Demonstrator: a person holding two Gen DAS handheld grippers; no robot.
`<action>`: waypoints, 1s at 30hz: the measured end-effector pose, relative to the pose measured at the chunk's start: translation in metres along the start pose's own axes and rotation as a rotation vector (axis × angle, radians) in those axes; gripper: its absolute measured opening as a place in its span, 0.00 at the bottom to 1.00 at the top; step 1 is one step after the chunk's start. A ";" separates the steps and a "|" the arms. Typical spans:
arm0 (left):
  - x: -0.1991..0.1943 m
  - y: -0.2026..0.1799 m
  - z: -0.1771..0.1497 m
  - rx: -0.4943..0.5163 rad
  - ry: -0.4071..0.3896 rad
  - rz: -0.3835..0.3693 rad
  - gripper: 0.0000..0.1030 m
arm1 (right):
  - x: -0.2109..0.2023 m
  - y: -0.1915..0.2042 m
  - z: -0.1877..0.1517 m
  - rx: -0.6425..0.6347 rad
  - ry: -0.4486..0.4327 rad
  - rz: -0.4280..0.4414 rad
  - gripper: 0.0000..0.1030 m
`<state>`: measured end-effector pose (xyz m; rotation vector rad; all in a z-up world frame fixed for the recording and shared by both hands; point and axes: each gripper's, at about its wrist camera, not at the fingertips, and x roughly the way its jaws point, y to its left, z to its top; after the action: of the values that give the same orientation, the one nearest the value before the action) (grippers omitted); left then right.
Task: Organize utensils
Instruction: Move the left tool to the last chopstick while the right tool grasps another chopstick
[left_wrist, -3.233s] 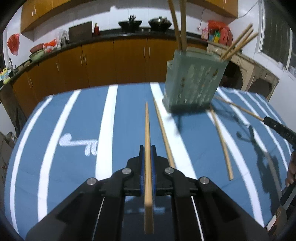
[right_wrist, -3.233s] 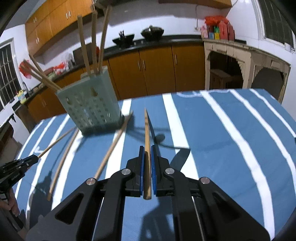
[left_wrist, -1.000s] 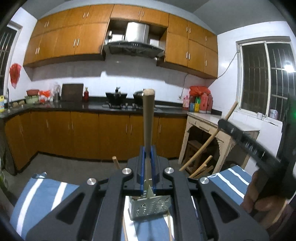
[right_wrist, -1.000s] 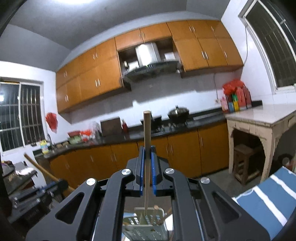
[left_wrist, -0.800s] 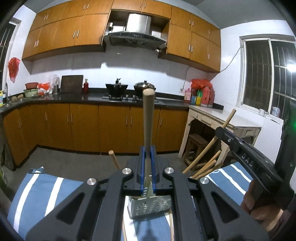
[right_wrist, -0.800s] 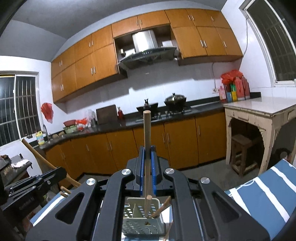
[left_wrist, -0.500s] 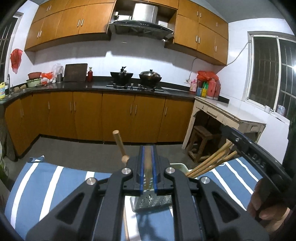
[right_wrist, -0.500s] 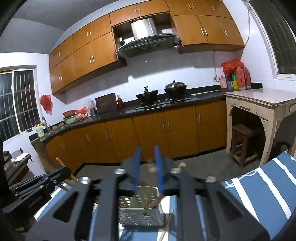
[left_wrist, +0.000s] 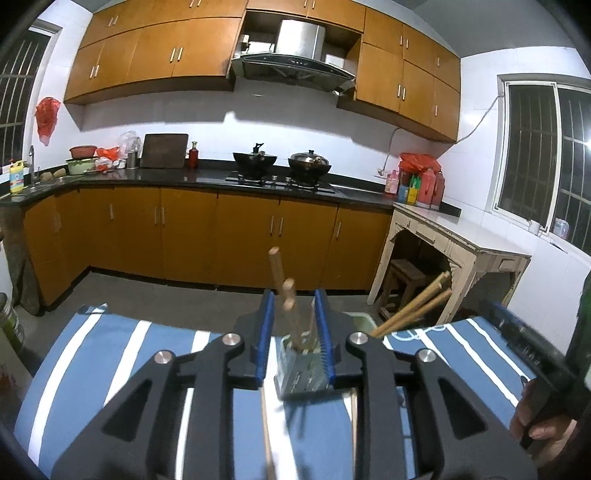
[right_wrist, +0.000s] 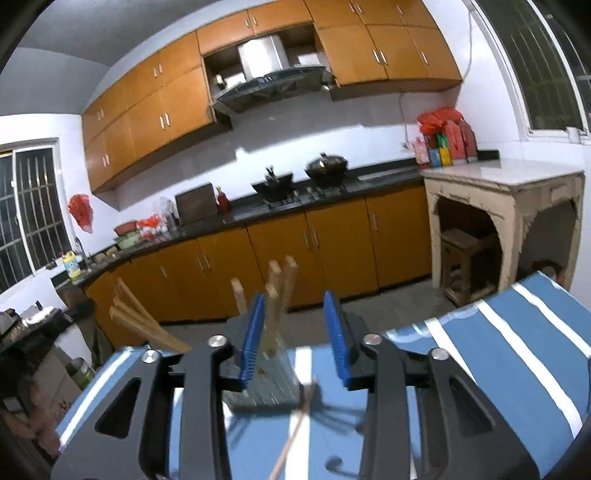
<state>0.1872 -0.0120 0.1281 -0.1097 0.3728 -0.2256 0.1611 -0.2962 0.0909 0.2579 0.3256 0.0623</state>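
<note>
Both just dropped their loads: left gripper (left_wrist: 293, 334) and right gripper (right_wrist: 294, 338) jaws parted, freshly widened, pinching nothing. Wooden chopsticks (left_wrist: 286, 295) standing tilted in the pale-green perforated plastic holder (left_wrist: 301, 373) on the blue white-striped tablecloth (left_wrist: 99, 350). More loose wooden sticks (right_wrist: 291, 435) lying beside the holder, presumably next.

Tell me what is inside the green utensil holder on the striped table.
Wooden chopsticks stand in the green utensil holder, more leaning out to one side. Their lower ends are hidden by its walls and the gripper fingers.
</note>
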 end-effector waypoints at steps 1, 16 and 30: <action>-0.005 0.003 -0.005 -0.004 0.003 0.002 0.29 | 0.002 -0.003 -0.011 -0.001 0.033 -0.017 0.43; 0.020 0.079 -0.132 -0.095 0.316 0.151 0.38 | 0.102 0.042 -0.153 -0.063 0.528 -0.053 0.45; 0.052 0.046 -0.161 -0.040 0.421 0.054 0.38 | 0.094 -0.009 -0.152 -0.034 0.505 -0.195 0.08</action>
<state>0.1838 0.0092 -0.0461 -0.0904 0.7985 -0.1869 0.2005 -0.2583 -0.0798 0.1722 0.8490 -0.0614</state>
